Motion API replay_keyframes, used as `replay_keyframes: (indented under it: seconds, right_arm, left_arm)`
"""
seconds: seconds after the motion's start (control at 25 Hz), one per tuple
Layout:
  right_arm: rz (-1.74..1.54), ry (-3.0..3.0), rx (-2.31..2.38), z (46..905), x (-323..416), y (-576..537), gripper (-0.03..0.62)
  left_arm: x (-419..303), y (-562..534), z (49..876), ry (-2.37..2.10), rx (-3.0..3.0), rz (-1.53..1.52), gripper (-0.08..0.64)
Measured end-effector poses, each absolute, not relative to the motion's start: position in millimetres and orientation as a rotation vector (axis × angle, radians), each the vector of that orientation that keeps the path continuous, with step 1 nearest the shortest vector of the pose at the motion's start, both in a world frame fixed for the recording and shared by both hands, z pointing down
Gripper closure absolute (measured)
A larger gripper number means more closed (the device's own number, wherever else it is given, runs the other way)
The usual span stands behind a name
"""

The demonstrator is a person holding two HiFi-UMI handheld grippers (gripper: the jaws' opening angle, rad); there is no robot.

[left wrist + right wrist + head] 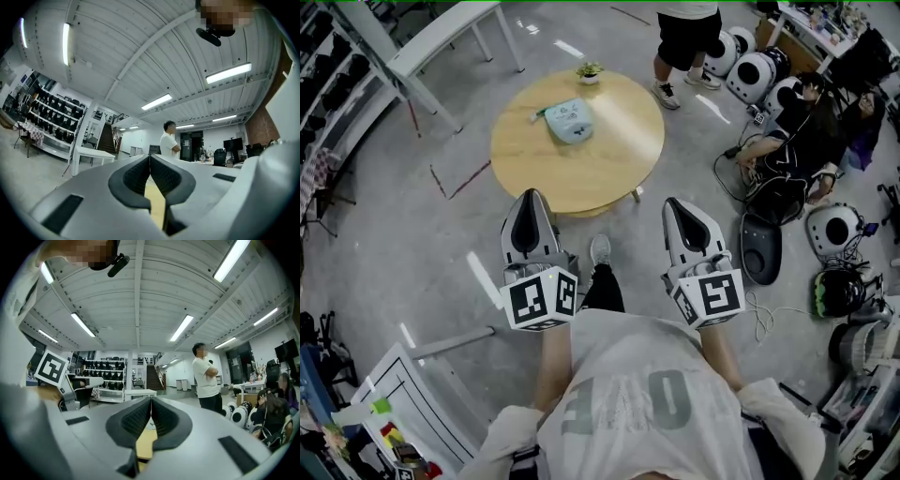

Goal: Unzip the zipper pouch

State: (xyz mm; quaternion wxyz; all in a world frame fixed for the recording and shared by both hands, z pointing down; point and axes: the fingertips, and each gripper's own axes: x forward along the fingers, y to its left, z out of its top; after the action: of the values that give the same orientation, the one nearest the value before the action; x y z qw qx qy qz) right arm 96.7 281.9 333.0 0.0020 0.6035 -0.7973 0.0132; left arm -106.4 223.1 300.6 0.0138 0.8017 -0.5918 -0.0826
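Observation:
A pale blue-green zipper pouch (569,121) lies on the round wooden table (609,159), towards its far left. My left gripper (528,200) and right gripper (678,208) are held side by side short of the table's near edge, well apart from the pouch. Both are shut with nothing between the jaws. In the left gripper view the dark pads (161,176) meet at the tip of the left gripper (149,157), with only a sliver of tabletop below. The right gripper (151,399) in the right gripper view shows the same closed pads (164,420).
A small potted plant (589,72) stands at the table's far edge. A person in black shorts (686,42) stands beyond the table. People sit on the floor at right among white round devices (757,70) and cables. A white table (441,37) stands far left.

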Motion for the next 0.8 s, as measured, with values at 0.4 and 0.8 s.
replay_keyframes:
  seconds: [0.4, 0.8]
  right_arm:
    - [0.022, -2.457, 1.905, 313.1, 74.9, 75.7, 0.563]
    - [0.039, -2.379, 1.923, 314.2, 68.9, -41.3, 0.563]
  left_arm:
    - [-114.7, 12.6, 301.6, -1.756, 2.493, -0.219, 0.531]
    - [-121.8, -103.2, 319.6, -1.747, 2.461, -0.105, 0.532]
